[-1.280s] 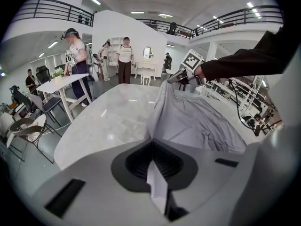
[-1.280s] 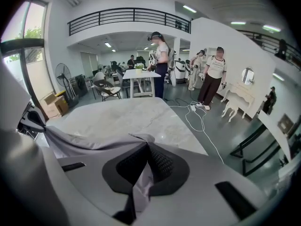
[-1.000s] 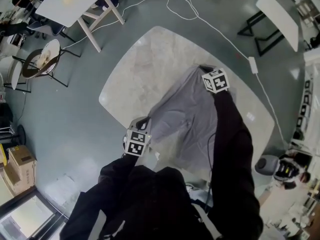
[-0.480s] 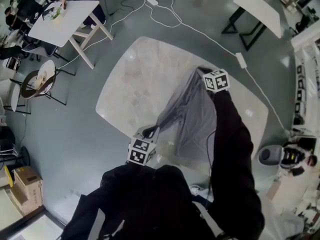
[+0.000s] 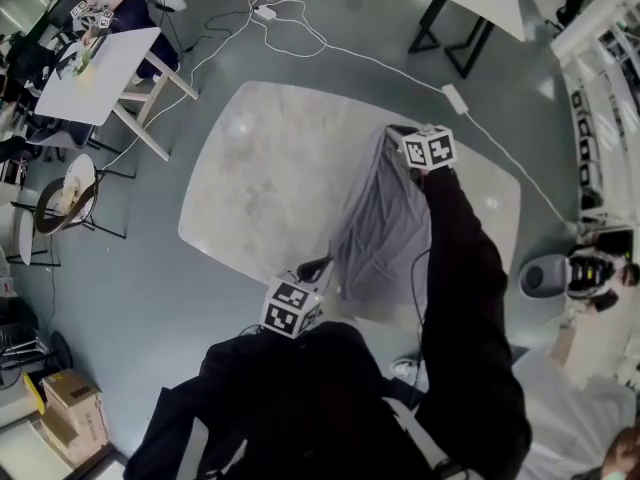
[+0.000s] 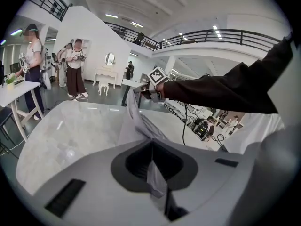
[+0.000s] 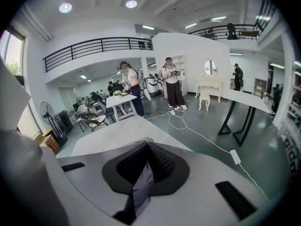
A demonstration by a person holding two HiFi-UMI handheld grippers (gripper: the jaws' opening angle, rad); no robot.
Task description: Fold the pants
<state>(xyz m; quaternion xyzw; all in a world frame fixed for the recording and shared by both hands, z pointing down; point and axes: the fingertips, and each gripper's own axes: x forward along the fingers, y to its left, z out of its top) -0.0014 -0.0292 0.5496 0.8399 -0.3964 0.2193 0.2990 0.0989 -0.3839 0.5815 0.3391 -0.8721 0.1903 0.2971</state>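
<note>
Left claw [image 5: 318, 267] and right claw [image 5: 397, 132] each clamp the grey pants [image 5: 385, 223] over the table [image 5: 255, 183].

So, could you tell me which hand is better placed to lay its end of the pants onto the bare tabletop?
Probably the left. The left gripper, shut on the pants, sits by the bare table; the right gripper, also shut on them, is on an outstretched arm.
</note>
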